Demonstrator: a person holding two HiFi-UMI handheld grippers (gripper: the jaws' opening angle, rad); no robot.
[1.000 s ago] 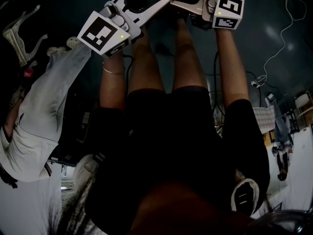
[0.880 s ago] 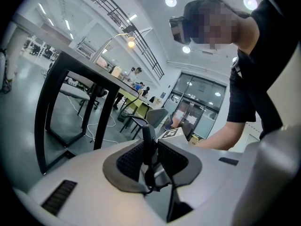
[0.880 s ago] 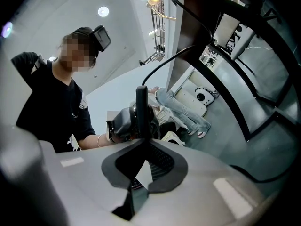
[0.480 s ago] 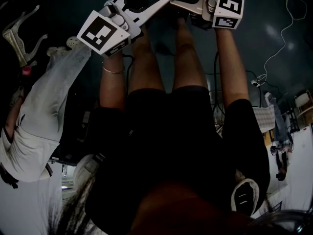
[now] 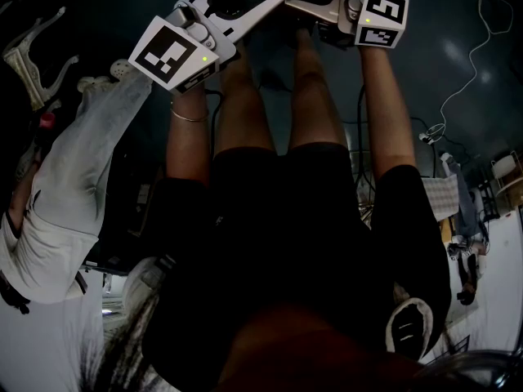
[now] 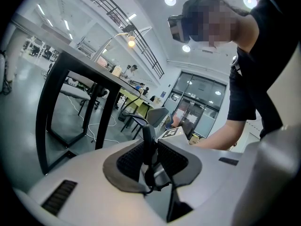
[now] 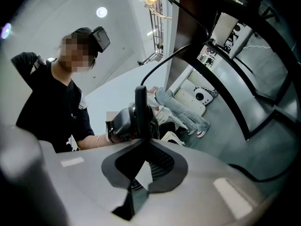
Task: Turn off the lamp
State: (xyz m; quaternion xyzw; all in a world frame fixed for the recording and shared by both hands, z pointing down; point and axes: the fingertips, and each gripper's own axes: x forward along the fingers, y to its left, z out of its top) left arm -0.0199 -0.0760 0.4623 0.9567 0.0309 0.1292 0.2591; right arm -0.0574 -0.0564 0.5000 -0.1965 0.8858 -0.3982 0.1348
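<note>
The left claw [image 6: 147,132] is closed tight with nothing between its jaws. It hangs low in front of the person's bare legs [image 5: 245,113]. In the left gripper view the lamp [image 6: 130,41] glows at about eleven o'clock, rising from a black table [image 6: 70,62] well apart from both claws. It is lit, so the task looks not yet begun. The right claw [image 7: 140,100] is likewise pinched shut and empty, and in the head view its tip sits close to the left one's at twelve o'clock. To do this step well, the person should probably straighten up, carry one claw to the lamp and find its switch, which is too small to make out here. A closed tip would suit pressing it, gently enough that the lamp's base does not slide.
</note>
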